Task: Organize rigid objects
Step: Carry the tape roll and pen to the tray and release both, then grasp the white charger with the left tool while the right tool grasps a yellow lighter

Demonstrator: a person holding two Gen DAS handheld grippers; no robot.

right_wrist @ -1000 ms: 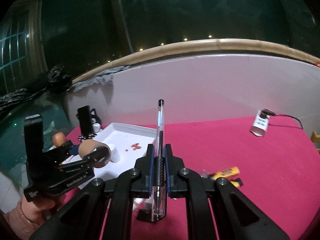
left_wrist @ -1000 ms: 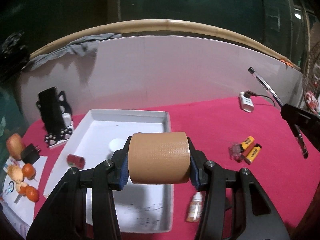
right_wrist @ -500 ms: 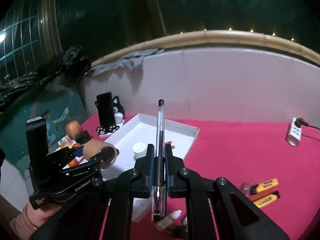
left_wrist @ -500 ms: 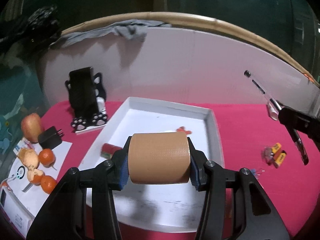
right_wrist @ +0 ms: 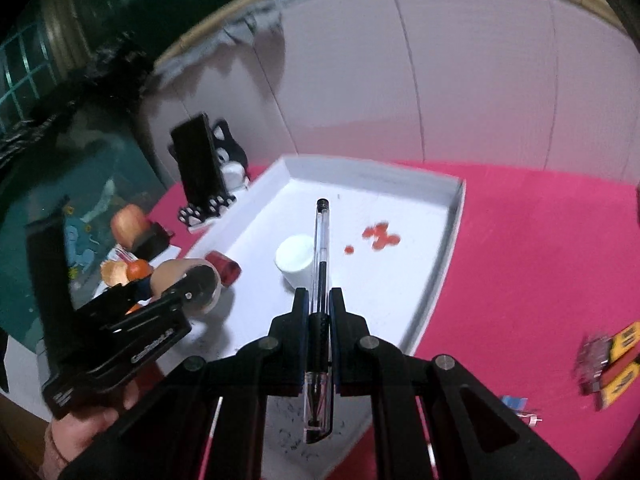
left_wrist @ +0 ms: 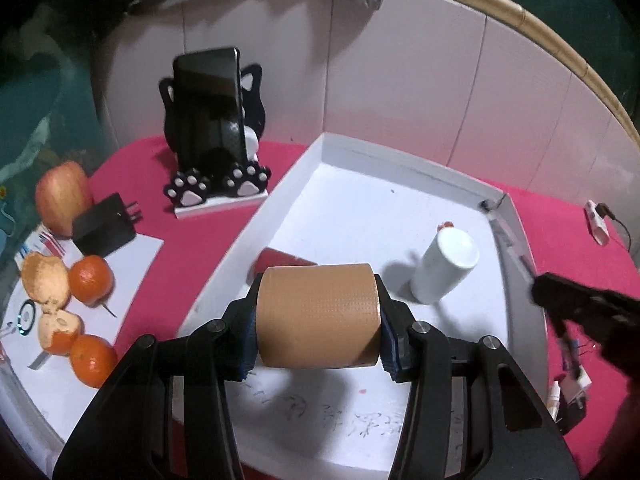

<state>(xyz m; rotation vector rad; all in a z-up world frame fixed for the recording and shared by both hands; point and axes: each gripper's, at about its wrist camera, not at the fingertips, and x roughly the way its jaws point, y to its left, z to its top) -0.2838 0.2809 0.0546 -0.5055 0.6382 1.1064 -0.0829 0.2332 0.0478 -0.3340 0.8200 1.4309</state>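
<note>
My left gripper [left_wrist: 318, 322] is shut on a roll of brown tape [left_wrist: 318, 316] and holds it above the white tray [left_wrist: 352, 152]. My right gripper [right_wrist: 319, 304] is shut on a clear ballpoint pen [right_wrist: 321, 248] that points forward over the same tray [right_wrist: 454, 216]. In the tray stand a white cylinder [left_wrist: 444, 266] and a small red cylinder [left_wrist: 280, 260] lying on its side; both also show in the right wrist view, white [right_wrist: 295, 258] and red [right_wrist: 224, 270]. The left gripper with the tape [right_wrist: 186, 284] shows at the tray's left side.
A phone on a black cat stand [left_wrist: 212, 132] is behind the tray's left. An apple [left_wrist: 62, 196], black charger [left_wrist: 106, 224] and oranges [left_wrist: 90, 284] lie left. Yellow lighters [right_wrist: 618, 364] lie on the red cloth [right_wrist: 520, 240] at right. Small red bits [right_wrist: 380, 238] lie in the tray.
Both grippers have moved left and forward, tilting down over the tray. The tray and its contents now look much closer. Both keep their hold.
</note>
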